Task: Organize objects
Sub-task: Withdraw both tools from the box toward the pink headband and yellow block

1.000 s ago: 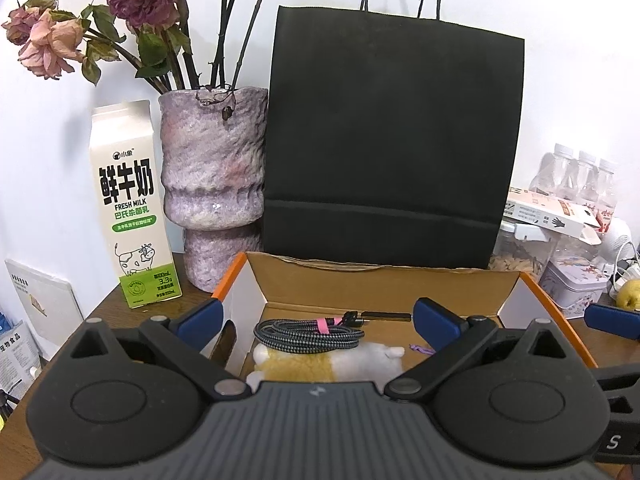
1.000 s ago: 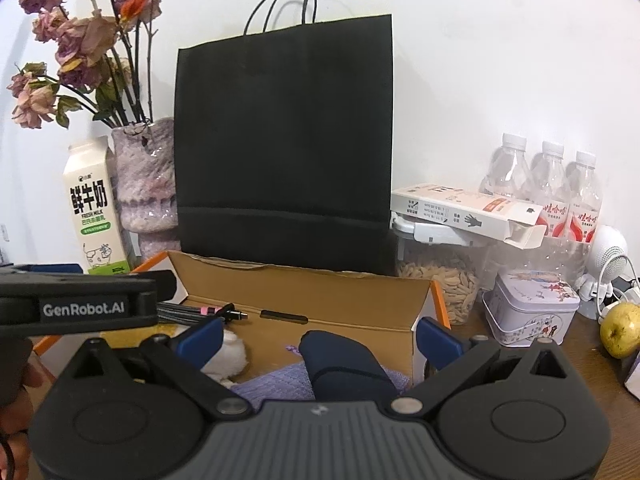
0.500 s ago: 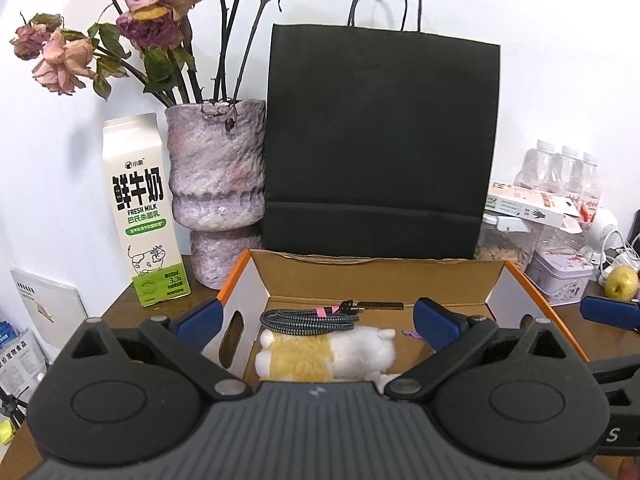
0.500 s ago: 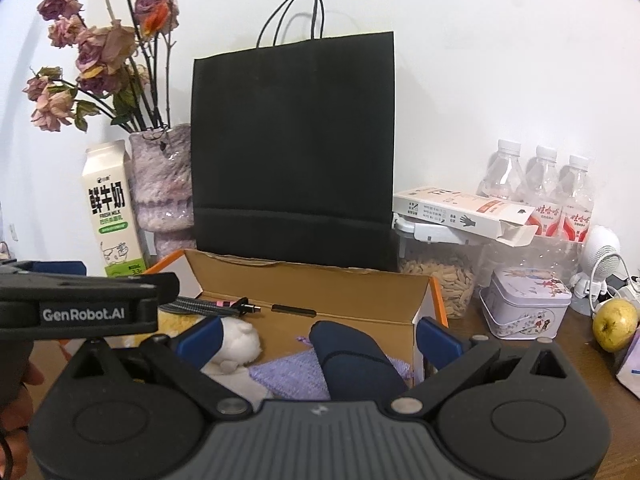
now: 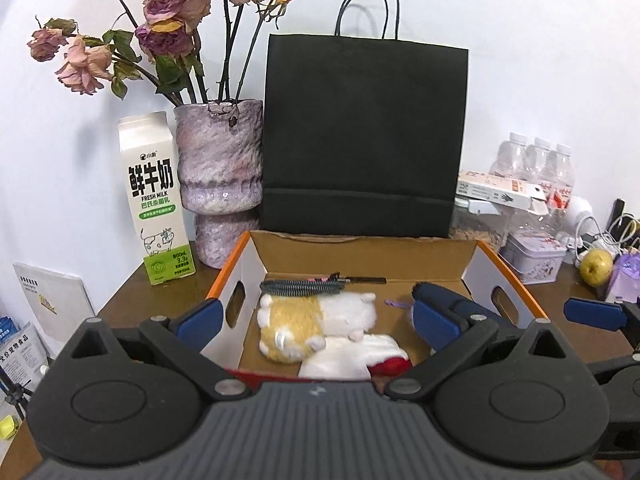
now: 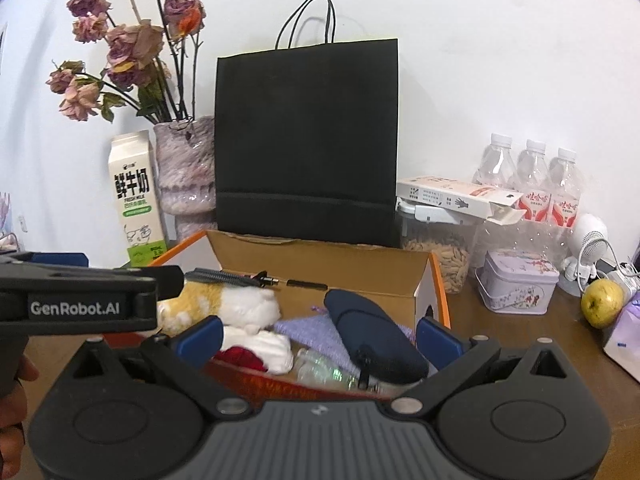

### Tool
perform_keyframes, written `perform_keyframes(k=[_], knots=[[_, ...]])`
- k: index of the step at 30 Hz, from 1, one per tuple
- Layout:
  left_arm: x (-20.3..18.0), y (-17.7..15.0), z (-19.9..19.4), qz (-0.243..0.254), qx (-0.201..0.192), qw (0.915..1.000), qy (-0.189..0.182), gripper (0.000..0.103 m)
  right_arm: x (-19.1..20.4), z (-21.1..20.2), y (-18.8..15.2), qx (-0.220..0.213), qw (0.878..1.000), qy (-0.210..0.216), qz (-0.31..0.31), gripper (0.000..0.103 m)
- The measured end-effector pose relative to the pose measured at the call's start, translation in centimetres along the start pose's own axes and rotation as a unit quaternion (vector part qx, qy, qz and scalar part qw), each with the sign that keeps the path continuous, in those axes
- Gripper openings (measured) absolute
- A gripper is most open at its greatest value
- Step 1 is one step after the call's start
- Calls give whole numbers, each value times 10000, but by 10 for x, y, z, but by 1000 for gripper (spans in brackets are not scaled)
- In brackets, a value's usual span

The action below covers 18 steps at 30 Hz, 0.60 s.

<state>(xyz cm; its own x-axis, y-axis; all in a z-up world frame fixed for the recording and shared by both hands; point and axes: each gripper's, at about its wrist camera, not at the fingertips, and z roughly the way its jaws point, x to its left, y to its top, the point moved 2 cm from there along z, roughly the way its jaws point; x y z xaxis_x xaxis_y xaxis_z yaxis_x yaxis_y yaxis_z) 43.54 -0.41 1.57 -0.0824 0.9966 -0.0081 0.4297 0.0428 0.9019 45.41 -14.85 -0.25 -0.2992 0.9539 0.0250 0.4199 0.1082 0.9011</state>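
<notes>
With both tools hovering at the near edge of the counter [image 5: 132, 296], each gripper stands wide and holds nothing: the left gripper [image 5: 318, 322] frames the cardboard box [image 5: 506, 276] from the front, and the right gripper [image 6: 320, 338] does the same a little further right. That spread looks like a pause between picks, with the box serving as the collecting place.

Inside the box, nearest the front wall, lie a white and red sock [image 5: 354, 356] and a crumpled clear wrapper [image 6: 324, 368]. Beside them rests a dark blue case [image 6: 372, 336] on a lilac cloth [image 6: 312, 330]. A yellow and white plush toy [image 5: 316, 320] sits just behind the sock, and a coiled cable [image 5: 300, 287] lies along the back wall, probably tucked there to save room.

Behind the box, along the counter's far edge, stand a milk carton [image 5: 154, 200], a vase [image 5: 219, 176] and a black paper bag [image 5: 360, 140]. Toward the right edge sit a tin [image 6: 518, 286] and a pear [image 6: 602, 302], still outside the box.
</notes>
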Motion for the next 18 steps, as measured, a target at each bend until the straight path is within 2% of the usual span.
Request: perform_keyframes(k=[18], knots=[[2,-33,-59,-25,184,9998,-7,103,10,-56,-33,190,9998,10,-25,103]])
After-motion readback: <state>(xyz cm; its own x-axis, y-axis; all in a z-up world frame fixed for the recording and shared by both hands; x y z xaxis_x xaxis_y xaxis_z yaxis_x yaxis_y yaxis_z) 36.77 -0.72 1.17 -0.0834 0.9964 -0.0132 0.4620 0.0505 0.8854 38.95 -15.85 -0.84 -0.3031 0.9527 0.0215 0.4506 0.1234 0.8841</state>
